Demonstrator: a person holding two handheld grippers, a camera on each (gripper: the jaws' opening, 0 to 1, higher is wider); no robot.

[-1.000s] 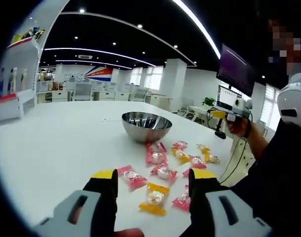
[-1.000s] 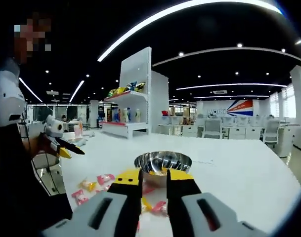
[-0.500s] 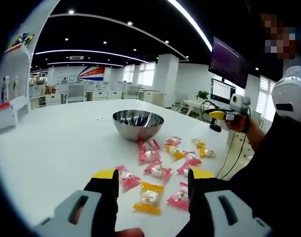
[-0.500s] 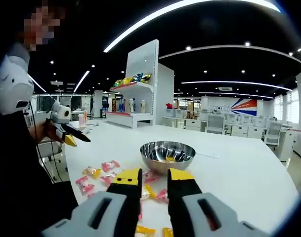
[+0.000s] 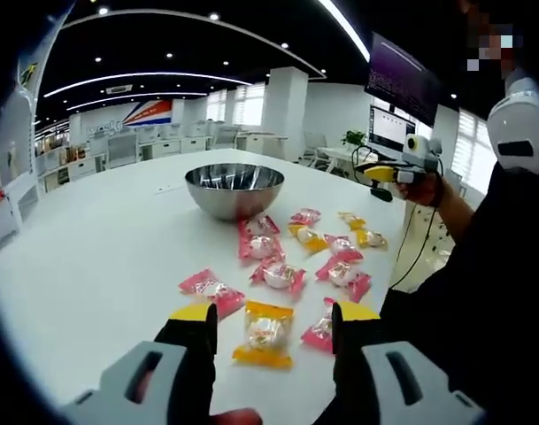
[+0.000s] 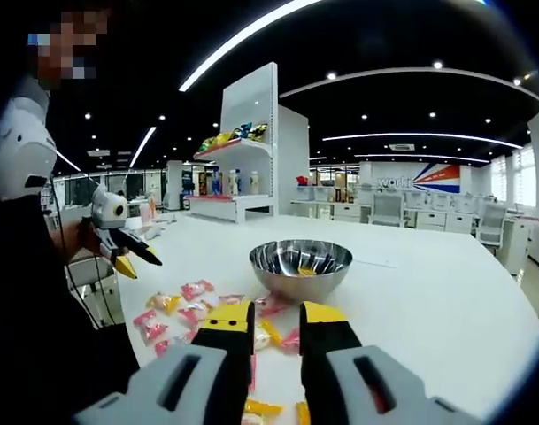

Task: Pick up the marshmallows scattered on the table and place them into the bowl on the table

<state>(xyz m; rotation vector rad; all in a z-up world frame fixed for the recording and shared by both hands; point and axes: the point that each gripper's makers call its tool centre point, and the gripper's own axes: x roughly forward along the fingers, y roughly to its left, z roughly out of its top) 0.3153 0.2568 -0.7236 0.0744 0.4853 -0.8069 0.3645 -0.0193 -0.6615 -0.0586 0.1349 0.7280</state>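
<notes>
1. Table: a white surface carrying all the task items; the bare area lies toward the left in the left gripper view.
2. Bowl: polished metal, upright, standing beyond the scattered sweets. The right gripper view shows something yellow inside it, so some filling appears done.
3. Marshmallows: wrapped pieces in pink and yellow lie in a loose cluster between the bowl and the near edge, several touching or overlapping.
4. Left gripper: jaws spread wide, nothing held, poised low over the yellow-wrapped marshmallow that sits between the tips. A pink marshmallow lies just beside it, another by the right jaw.
5. Right gripper: jaws set narrowly apart with a visible gap, no item seen between them, raised above the table facing the bowl.
6. Assessment of the step in hand: the left gripper is lining up to take the yellow piece. Recommend lowering straight down with jaws straddling the padded middle, not the flat crimped ends, and closing gently, since the wrapper looks slippery. Keep clear of the neighbouring pink pieces to avoid pinching two at once.
</notes>
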